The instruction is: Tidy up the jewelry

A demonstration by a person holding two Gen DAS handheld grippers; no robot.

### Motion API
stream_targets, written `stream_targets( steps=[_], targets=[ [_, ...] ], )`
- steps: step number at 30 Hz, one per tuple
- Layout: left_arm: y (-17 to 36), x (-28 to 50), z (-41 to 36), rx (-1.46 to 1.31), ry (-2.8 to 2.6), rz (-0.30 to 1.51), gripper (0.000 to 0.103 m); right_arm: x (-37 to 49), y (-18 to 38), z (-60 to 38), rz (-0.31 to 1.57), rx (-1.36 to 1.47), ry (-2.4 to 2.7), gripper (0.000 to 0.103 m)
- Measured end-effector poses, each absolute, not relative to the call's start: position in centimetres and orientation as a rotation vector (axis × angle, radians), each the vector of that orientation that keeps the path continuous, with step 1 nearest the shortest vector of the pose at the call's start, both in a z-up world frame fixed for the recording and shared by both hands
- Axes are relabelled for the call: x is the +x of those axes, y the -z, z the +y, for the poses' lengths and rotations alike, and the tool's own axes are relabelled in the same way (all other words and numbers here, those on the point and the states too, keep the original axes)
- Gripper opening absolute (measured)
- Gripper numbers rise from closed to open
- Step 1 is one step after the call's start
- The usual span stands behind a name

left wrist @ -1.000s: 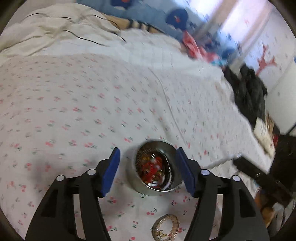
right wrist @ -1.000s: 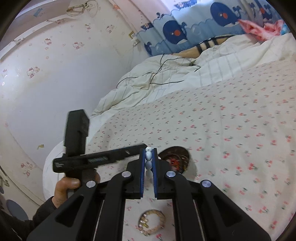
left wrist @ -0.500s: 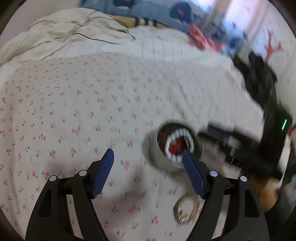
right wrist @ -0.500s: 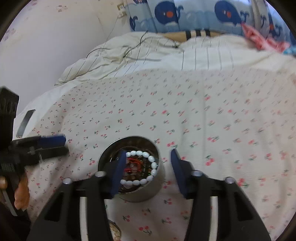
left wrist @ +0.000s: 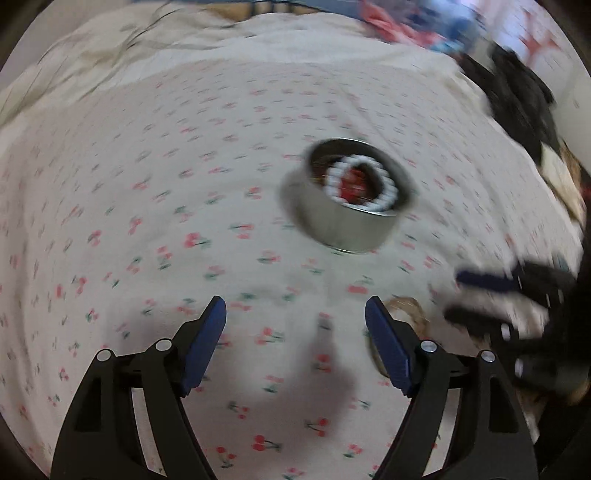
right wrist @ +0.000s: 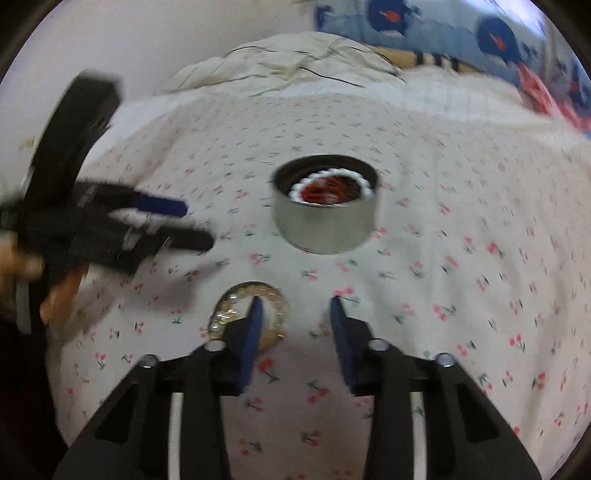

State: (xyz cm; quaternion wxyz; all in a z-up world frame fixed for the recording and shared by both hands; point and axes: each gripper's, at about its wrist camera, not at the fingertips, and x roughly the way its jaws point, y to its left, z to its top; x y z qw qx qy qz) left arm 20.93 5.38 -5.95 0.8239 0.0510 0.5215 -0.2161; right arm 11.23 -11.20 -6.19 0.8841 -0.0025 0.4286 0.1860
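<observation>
A round metal tin (left wrist: pixel 347 218) (right wrist: pixel 325 225) stands on the cherry-print bedsheet. A white bead bracelet (right wrist: pixel 332 173) and red jewelry (right wrist: pixel 327 190) lie inside it. A gold and pearl bracelet (right wrist: pixel 273 317) (left wrist: pixel 410 314) lies on the sheet nearer than the tin. My left gripper (left wrist: pixel 295 325) is open and empty, back from the tin. My right gripper (right wrist: pixel 295 314) is open and empty, its left finger over the gold bracelet. Each gripper shows in the other's view: the right one (left wrist: pixel 498 295), the left one (right wrist: pixel 147 221).
A crumpled cream duvet (right wrist: pixel 295 62) with a black cable lies at the bed's head, before a whale-print curtain (right wrist: pixel 443 26). Dark clothes (left wrist: pixel 517 96) pile at the bed's right edge. A white wall (right wrist: pixel 147 44) borders the left.
My right gripper opened and let the white bead bracelet drop into the tin, then drew back. My left gripper also pulled back from around the tin.
</observation>
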Motion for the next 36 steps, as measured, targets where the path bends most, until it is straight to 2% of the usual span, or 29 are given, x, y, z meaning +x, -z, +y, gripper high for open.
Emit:
stream_targets(
  steps=[1, 6, 9, 15, 16, 19, 27, 35, 36],
  targets=[
    [6.0, 21.3, 5.8, 0.084, 0.441, 1.117, 0.074, 11.0, 6.1, -10.2, 0.882, -0.03, -0.426, 0.023],
    [6.2, 22.2, 8.3, -0.072, 0.403, 1.138, 0.077, 11.1, 6.9, -7.8, 0.911, -0.04, -0.523, 0.023],
    [6.0, 22.0, 8.4, -0.08, 0.397, 1.131, 0.079, 11.7, 7.7, -7.6, 0.957, 0.037, -0.585, 0.023],
    [6.0, 22.1, 8.0, -0.063, 0.412, 1.131, 0.08, 12.6, 9.6, -6.2, 1.047, 0.019, -0.574, 0.022],
    [5.9, 22.2, 8.0, -0.066, 0.411, 1.131, 0.08, 12.6, 9.5, -6.3, 1.048, 0.03, -0.571, 0.012],
    [5.9, 22.3, 8.0, -0.072, 0.413, 1.132, 0.08, 13.0, 9.8, -7.6, 1.061, 0.126, -0.588, 0.002],
    [6.3, 22.2, 7.4, -0.047, 0.427, 1.144, 0.081, 12.4, 7.5, -11.3, 0.976, 0.336, -0.594, 0.002],
    [6.3, 20.7, 4.2, 0.123, 0.507, 1.106, 0.081, 13.4, 8.6, -11.1, 1.044, 0.18, -0.422, 0.002],
    [6.1, 20.6, 4.0, 0.145, 0.5, 1.091, 0.081, 13.6, 9.0, -10.9, 1.052, 0.17, -0.418, 0.008]
  ],
)
